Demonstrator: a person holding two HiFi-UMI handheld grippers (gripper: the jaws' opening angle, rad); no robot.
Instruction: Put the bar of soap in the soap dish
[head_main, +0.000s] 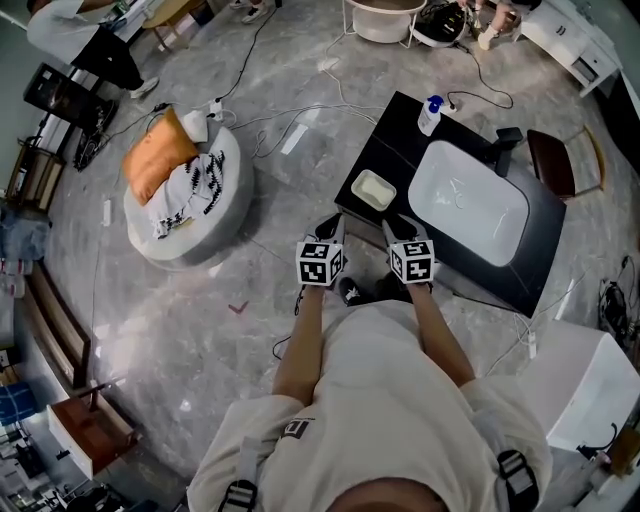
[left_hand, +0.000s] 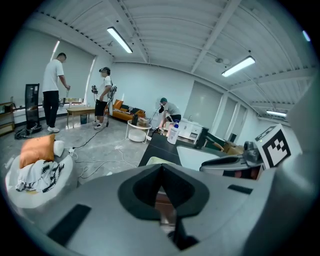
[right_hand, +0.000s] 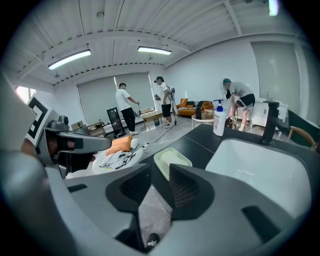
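Both grippers hover at the near edge of the black counter, mid-frame in the head view. The left gripper has its jaws pressed together at the tips. The right gripper has its jaws apart, with nothing between them. The pale green soap dish lies empty just above them, left of the white sink.

My head view looks steeply down from above my shoulders, with the black worktop well below in the upper right of the frame. The left gripper view and right gripper view ride low just behind my jaws, close to the worktop, facing along it. All 3 share the soap dish, sink and pump bottle.
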